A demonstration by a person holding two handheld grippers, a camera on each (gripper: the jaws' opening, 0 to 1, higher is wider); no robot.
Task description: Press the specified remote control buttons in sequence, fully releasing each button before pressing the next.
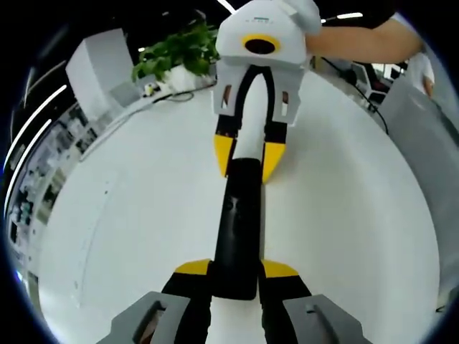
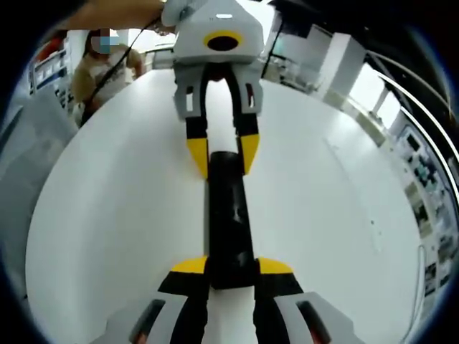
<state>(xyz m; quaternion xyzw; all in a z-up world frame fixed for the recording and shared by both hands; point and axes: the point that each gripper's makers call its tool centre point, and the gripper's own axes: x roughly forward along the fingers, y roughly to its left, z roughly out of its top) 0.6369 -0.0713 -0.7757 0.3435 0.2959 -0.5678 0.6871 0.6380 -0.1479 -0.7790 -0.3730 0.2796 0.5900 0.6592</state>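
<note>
Both tools are pinching the remote end to end: left tool at 6 o'clock, right tool at 12, steadying it above the worktop.

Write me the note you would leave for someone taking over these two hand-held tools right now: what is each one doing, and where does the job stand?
Left tool: yellow-tipped jaws closed on one end of the black remote control.
Right tool: closed on the opposite end of the same remote; it shows from the far side in the left gripper view.
Remote: long and narrow, lying lengthwise between the two tools over the white table.
Done: remote is gripped at both ends.
Left: whether any button has been pressed cannot be told here; no jaw tip is on a button now. The pressing sequence appears still to do.
</note>
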